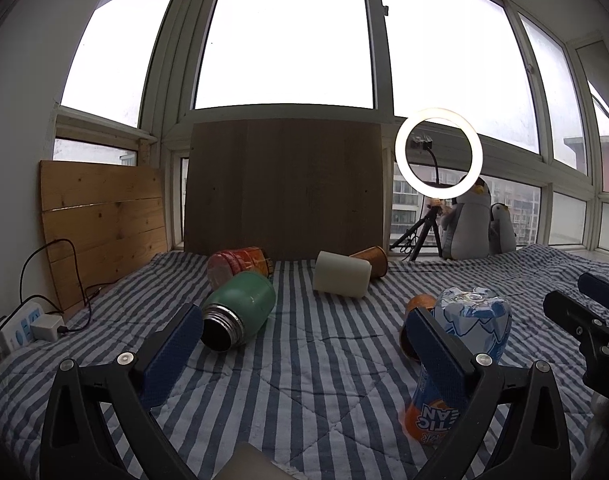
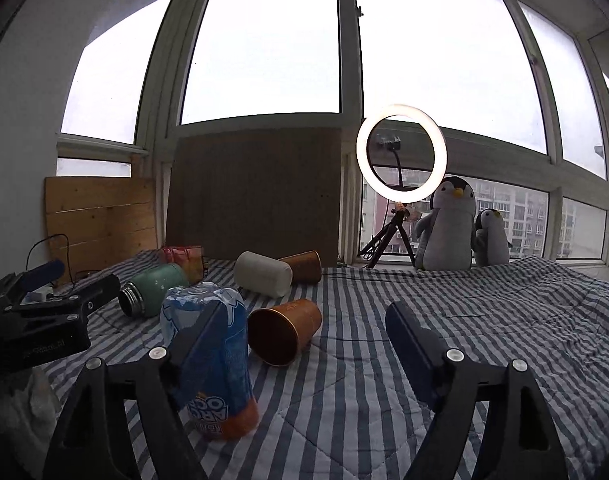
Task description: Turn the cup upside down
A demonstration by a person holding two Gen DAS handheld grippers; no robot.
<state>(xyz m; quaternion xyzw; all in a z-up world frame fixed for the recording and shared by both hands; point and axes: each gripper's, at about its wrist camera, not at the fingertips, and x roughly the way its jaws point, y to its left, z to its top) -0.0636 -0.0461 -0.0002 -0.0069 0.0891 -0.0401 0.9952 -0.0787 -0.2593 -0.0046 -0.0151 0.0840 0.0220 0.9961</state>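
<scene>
Standing upside down on the soft striped bed [image 2: 384, 420], the blue and orange bottle [image 2: 214, 360] is the tallest thing and, I judge, the likeliest to topple if either gripper brushes it, since the quilt gives no firm base. The green flask [image 1: 240, 312] lies on its side, its open mouth dark and seemingly empty; the white cup [image 1: 342, 274] lies sideways beyond it. The nearest copper cup [image 2: 284, 330], the one I take to be flipped, lies on its side just beside the bottle, open mouth showing nothing inside; it could roll away when nudged. The left gripper [image 1: 304, 344] and right gripper [image 2: 300, 344] both hang spread wide, holding nothing.
</scene>
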